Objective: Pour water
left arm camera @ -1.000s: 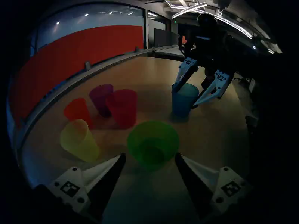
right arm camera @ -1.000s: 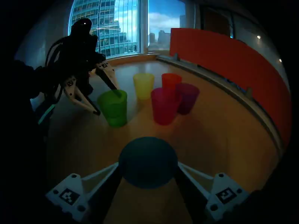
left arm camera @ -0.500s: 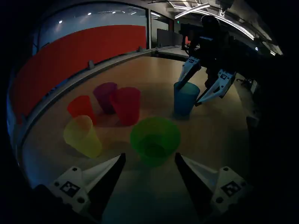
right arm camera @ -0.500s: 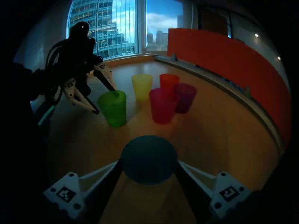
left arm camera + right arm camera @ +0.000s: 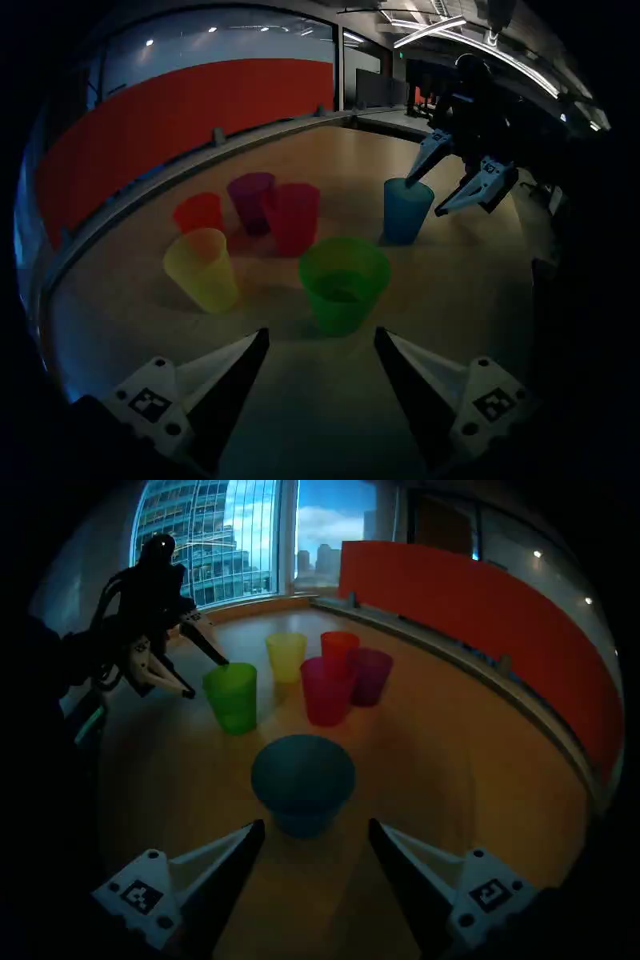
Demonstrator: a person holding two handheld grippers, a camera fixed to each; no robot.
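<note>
In left gripper view, can't tell contents of green cup [image 5: 344, 284], too dark. Hidden behind yellow cup [image 5: 202, 268]: base of orange cup [image 5: 196, 212]. Covered by red cup [image 5: 294, 218]: one side of purple cup [image 5: 248, 198]. Can't make out person [image 5: 476, 96] holding right gripper [image 5: 424, 197] beyond a silhouette, nor whether its fingertip touches blue cup [image 5: 405, 214] rim.

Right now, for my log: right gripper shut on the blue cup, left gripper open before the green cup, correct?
No: the right gripper view shows the right gripper open, the blue cup free ahead of it. The left gripper is open before the green cup.
</note>
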